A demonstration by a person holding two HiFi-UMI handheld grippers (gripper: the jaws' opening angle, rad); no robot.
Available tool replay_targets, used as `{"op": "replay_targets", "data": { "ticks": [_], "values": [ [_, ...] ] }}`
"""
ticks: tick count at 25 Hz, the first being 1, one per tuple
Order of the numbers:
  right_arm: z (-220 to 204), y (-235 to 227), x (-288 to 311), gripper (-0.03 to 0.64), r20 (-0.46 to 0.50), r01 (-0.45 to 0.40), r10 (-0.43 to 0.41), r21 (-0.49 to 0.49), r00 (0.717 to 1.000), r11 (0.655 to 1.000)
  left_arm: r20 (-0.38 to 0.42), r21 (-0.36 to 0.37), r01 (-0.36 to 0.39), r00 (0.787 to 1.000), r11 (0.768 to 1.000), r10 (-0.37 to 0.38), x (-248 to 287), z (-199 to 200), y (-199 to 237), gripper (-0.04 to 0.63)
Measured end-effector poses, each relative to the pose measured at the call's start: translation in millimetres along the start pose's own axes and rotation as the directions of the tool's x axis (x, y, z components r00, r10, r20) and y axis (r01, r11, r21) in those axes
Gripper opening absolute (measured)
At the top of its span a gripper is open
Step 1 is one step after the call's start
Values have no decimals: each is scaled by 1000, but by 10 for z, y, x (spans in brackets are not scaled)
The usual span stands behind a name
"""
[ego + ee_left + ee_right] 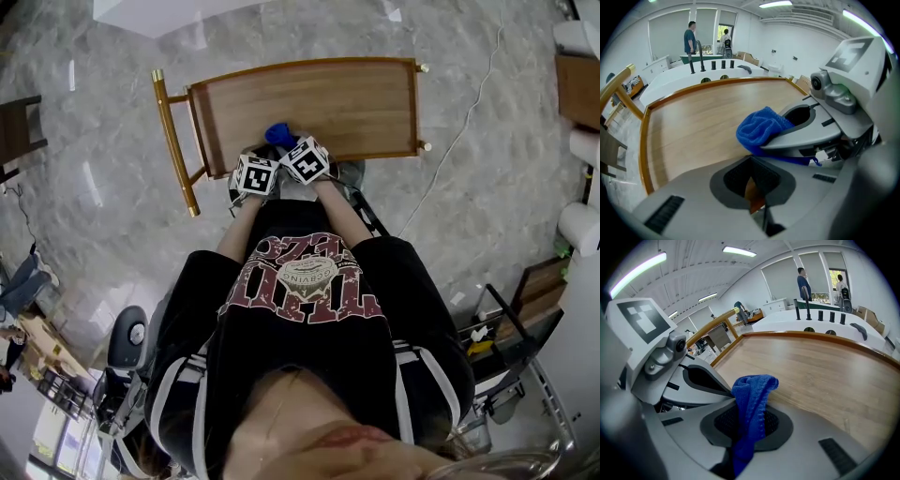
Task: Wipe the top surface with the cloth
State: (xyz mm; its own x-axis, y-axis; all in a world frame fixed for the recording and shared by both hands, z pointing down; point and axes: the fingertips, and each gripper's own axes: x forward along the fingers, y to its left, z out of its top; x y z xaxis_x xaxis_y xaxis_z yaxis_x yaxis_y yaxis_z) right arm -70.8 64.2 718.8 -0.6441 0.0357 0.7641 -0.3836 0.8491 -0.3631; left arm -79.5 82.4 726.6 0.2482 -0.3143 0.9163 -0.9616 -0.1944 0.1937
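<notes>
we hold both grippers side by side at the 6 o'clock edge of the rectangular wooden cart top (347, 103), as the head view shows it. the right gripper (302, 155) is clenched on the crumpled blue terry cloth (279, 133). in the right gripper view its jaws press on the fabric, which rises between them in a folded bunch and flops over toward 12 o'clock. the cloth's lower end hangs down past the jaws toward 6 o'clock. the bunched end sits low over the wood near that edge; we cannot tell whether it touches the surface.

the left gripper (255, 173) is clenched on nothing. in the left gripper view its jaws meet, and only a sliver of brown wood shows through the small gap under them. from that view the right gripper lies just beside it at 3 o'clock, with the cloth poking out of its tip toward 9 o'clock.

the top has a low raised wooden rim (417, 103) all round. a gold metal handle bar (173, 141) runs along its 9 o'clock side in the head view. grey marbled floor (94, 141) surrounds the cart. two people (690, 37) stand far off at 11 o'clock in the left gripper view.
</notes>
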Motion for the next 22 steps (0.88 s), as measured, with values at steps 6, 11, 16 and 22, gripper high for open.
{"op": "replay_targets", "data": {
  "ticks": [6, 11, 16, 22],
  "values": [
    [-58, -116, -99, 58, 2, 19, -19, 29, 1000, 999, -10, 35, 11, 1000, 999, -10, 48, 84, -89, 46],
    [-98, -268, -187, 58, 21, 45, -46, 44, 999, 998, -16, 78, 34, 999, 996, -33, 112, 167, -216, 46],
    [-177, -394, -237, 58, 24, 63, -65, 79, 998, 995, -20, 106, 57, 998, 993, -55, 182, 256, -320, 46],
    [-217, -505, -362, 58, 38, 83, -87, 105, 995, 991, -28, 188, 73, 997, 979, -69, 234, 370, -473, 46]
  ]
}}
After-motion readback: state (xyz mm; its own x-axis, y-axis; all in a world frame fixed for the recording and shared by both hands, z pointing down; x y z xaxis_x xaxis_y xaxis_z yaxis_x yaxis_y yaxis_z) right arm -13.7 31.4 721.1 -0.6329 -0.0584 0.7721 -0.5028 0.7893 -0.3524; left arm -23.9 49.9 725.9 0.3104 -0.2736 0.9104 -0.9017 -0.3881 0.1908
